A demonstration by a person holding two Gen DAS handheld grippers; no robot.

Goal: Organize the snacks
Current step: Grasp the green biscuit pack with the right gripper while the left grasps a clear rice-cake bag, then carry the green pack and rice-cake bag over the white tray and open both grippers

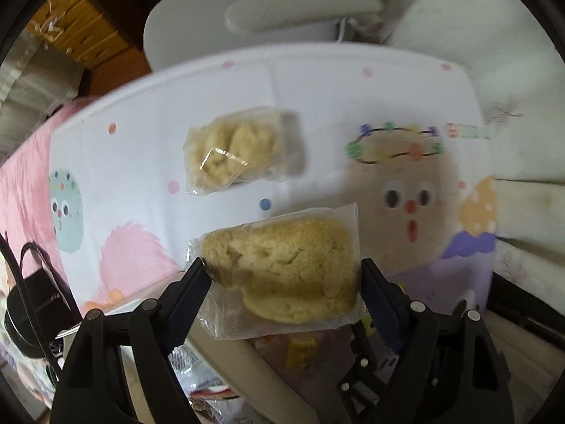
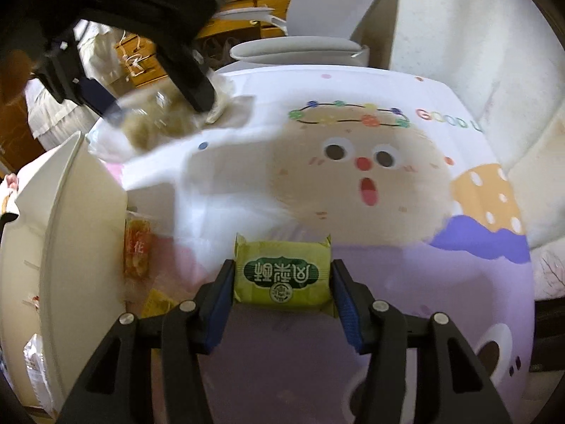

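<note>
While both jaws clamp, left gripper (image 1: 282, 272) holds cookie packet (image 1: 282, 272) crosswise, right gripper (image 2: 282, 275) green packet (image 2: 282, 274) crosswise.

**A cartoon-print bench in a cluttered room**

We see a bench (image 2: 247, 183) spread with a white cloth printed with coloured dots and round cartoon faces. Beyond its far edge, at the top of the frame, stands a pale grey chair (image 1: 303, 10) with a padded armrest. Wooden drawers (image 1: 88, 31) fill the upper left. A whitish wall (image 2: 476, 35) rises at the upper right. Soft daylight falls evenly, and a black bag (image 1: 31, 304) sits at the lower left.
</note>
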